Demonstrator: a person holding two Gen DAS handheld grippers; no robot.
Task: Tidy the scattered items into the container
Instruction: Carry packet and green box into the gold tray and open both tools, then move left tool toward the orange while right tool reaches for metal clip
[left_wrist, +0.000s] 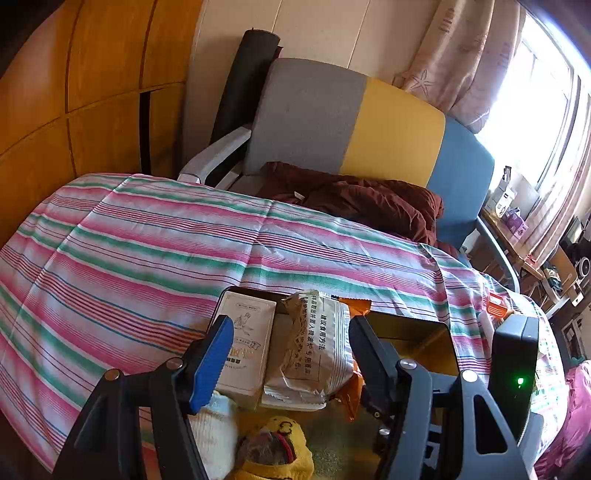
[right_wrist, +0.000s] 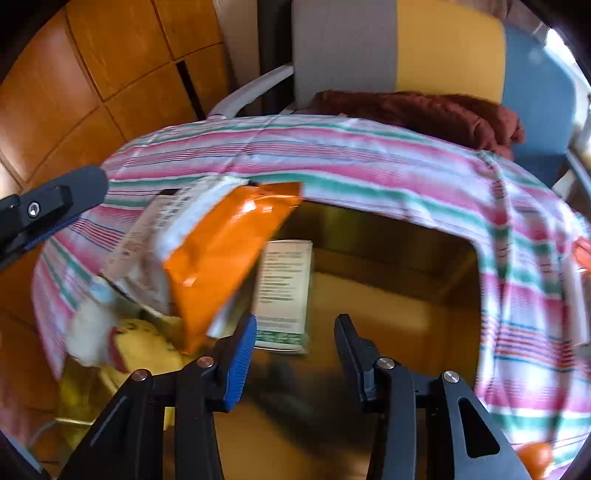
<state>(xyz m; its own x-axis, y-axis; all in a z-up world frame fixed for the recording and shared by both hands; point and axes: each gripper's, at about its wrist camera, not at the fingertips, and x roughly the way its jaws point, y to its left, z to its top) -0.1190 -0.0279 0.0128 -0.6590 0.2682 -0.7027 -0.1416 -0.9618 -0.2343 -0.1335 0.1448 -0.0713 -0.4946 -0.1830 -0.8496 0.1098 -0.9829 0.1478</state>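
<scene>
Right tool (right_wrist: 295, 350) open, just beside orange packet (right_wrist: 225, 254).

Left wrist view: rides behind the left gripper (left_wrist: 291, 354), looking forward and down along its fingers, close above the container (left_wrist: 424, 336).
Ahead of left gripper: striped sheet (left_wrist: 147, 240), then the three-colour chair (left_wrist: 332, 122) and wooden wardrobe (left_wrist: 74, 92); window to the right.
Right wrist view: rides behind the right gripper (right_wrist: 295, 343), tilted more steeply down, nearer the container's floor (right_wrist: 369, 302); picture blurred.
Shared: both see the container, the orange packet (right_wrist: 221, 251), white printed packet (left_wrist: 314, 343), sheet, chair and wardrobe.
Cross-view: the left gripper's finger (right_wrist: 55, 199) shows at the right view's left edge.
</scene>
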